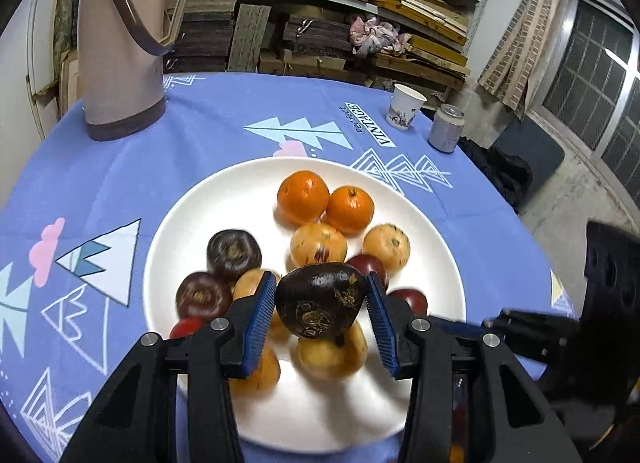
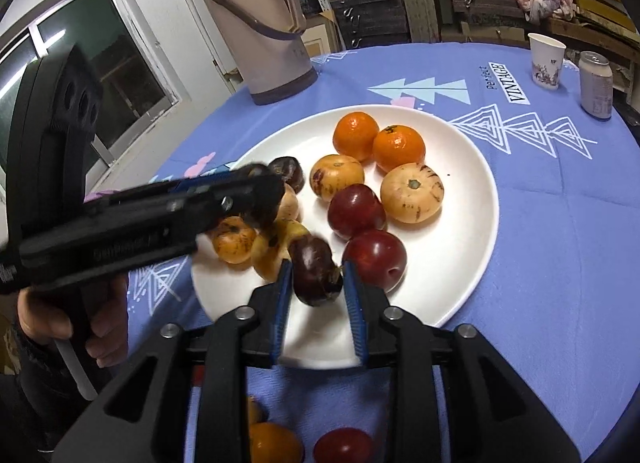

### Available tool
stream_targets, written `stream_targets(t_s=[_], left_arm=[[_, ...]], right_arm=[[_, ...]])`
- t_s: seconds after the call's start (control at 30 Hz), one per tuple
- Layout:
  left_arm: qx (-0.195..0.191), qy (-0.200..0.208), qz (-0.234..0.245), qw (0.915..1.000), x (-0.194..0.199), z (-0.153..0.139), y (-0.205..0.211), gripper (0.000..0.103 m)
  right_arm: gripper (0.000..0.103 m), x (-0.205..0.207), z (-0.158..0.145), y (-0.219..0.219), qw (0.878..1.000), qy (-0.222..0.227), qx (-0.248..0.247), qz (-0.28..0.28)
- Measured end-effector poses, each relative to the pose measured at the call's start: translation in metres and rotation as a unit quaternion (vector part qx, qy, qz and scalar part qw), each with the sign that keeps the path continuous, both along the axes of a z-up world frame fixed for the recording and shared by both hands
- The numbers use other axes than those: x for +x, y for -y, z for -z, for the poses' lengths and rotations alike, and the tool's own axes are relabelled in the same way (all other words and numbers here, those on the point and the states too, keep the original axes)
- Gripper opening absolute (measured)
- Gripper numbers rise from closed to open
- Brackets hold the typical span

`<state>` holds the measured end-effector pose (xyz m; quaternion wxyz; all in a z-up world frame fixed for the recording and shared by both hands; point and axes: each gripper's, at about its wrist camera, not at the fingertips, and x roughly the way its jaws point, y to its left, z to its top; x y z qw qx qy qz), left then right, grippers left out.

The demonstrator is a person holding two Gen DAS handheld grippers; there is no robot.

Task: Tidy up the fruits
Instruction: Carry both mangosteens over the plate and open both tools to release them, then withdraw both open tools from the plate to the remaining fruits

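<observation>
A white plate (image 1: 188, 207) (image 2: 480, 191) on the blue tablecloth holds two oranges (image 1: 303, 197) (image 2: 356, 135), tan fruits (image 1: 386, 247) (image 2: 412, 193), red fruits (image 2: 356, 211) and dark purple ones (image 1: 234, 253). My left gripper (image 1: 320, 303) hangs over the plate, shut on a dark purple fruit (image 1: 320, 301) that both blue pads press. In the right wrist view a hand (image 2: 100, 315) carries it in from the left. My right gripper (image 2: 316, 291) stands open low at the plate's near rim. Another dark purple fruit (image 2: 316, 275) lies blurred between its pads, with a slim gap on the right.
A beige thermos jug (image 1: 120, 47) (image 2: 268, 35) stands at the table's far left. A paper cup (image 1: 404, 107) (image 2: 546, 61) and a can (image 1: 446, 129) (image 2: 596, 81) stand far right. An orange fruit (image 2: 272, 443) and a red one (image 2: 344, 445) lie on the cloth under the right gripper.
</observation>
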<state>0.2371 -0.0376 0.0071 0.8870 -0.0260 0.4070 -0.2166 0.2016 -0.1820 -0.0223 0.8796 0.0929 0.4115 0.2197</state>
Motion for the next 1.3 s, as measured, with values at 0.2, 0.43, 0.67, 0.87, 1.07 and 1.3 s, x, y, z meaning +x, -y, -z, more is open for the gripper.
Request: stream_targets(t_s=[0.2, 0.43, 0.67, 0.87, 1.07, 1.3], left_arm=[[-0.002, 0.008, -0.008, 0.9999, 0.003, -0.003, 0.002, 0.060], [0.013, 0.016, -0.008, 0.9998, -0.016, -0.006, -0.003, 0.074], [0.050, 0.047, -0.002, 0.9976, -0.054, -0.010, -0.007, 0.082], [0.045, 0.035, -0.008, 0.9983, -0.073, -0.007, -0.018, 0.086], [0.050, 0.018, -0.007, 0.9986, -0.095, 0.004, -0.024, 0.086], [0.061, 0.005, -0.006, 0.9981, -0.115, 0.016, -0.030, 0.086]], right_arm=[[0.047, -0.005, -0.004, 0.007, 1.000, 0.008, 0.014, -0.004], [0.060, -0.025, -0.009, 0.015, 1.000, 0.014, 0.025, 0.001], [0.085, -0.048, -0.017, 0.035, 0.998, 0.038, 0.017, 0.055], [0.090, -0.068, -0.015, 0.048, 0.996, 0.034, 0.014, 0.082], [0.090, -0.089, -0.011, 0.049, 0.996, 0.034, 0.000, 0.083], [0.090, -0.108, -0.007, 0.045, 0.997, 0.034, -0.017, 0.072]])
